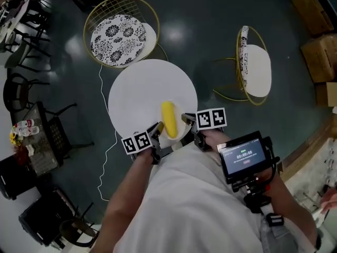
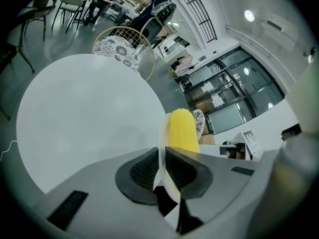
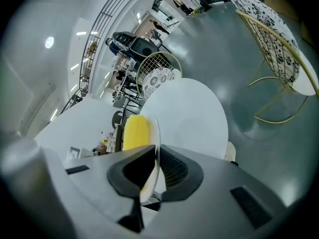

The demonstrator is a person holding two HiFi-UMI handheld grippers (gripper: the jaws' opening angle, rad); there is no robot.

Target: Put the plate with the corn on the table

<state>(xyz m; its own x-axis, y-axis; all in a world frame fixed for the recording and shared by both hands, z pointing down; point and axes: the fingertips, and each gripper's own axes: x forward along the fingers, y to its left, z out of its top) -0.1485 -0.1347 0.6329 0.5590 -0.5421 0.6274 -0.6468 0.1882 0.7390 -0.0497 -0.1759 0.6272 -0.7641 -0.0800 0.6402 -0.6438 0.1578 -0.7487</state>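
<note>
your left hand-held gripper (image 1: 157, 129) and right hand-held gripper (image 1: 188, 120) are each clamped tight on opposite sides of the plate (image 1: 180, 134) rim. the plate sits over the near edge of the bench (image 1: 139, 86) with the corn (image 1: 168, 119) lying loose along its middle; no view shows whether it touches the top yet. carry it a little further in so nothing overhangs, keep both sides at one height so the corn doesn't roll, then lower both together until the base sits flat before easing the jaws apart.
</note>
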